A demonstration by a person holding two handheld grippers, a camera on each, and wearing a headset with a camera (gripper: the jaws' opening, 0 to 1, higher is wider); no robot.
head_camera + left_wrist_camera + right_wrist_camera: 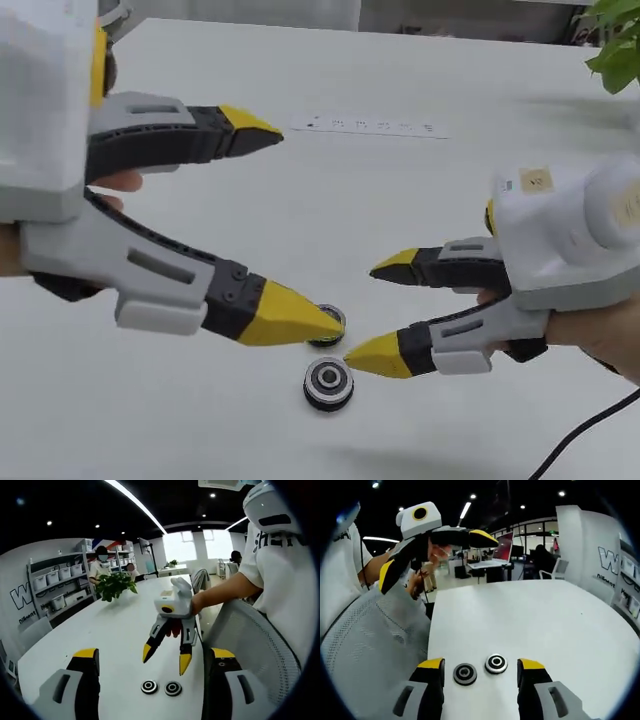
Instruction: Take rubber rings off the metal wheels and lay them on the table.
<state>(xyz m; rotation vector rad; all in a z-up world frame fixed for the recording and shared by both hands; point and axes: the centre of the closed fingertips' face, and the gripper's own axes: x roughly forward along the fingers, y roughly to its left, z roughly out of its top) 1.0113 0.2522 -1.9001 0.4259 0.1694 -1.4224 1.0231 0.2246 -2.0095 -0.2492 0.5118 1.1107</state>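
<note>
Two small metal wheels with black rubber rings lie side by side on the white table (420,190). One wheel (328,383) is in full sight. The other wheel (333,326) is partly hidden behind the lower yellow tip of my left gripper (300,228), which hangs wide open above it. My right gripper (362,312) is open too, its lower tip just right of the wheels. In the left gripper view both wheels (149,686) (173,688) lie between my own jaws, with the right gripper (165,659) beyond them. In the right gripper view the wheels (465,674) (496,663) lie between the open jaws.
A flat white strip with sockets (370,126) lies further back on the table. A green plant (615,45) stands at the far right corner. A black cable (590,430) runs off the near right edge. A mesh chair (250,640) stands beside the table.
</note>
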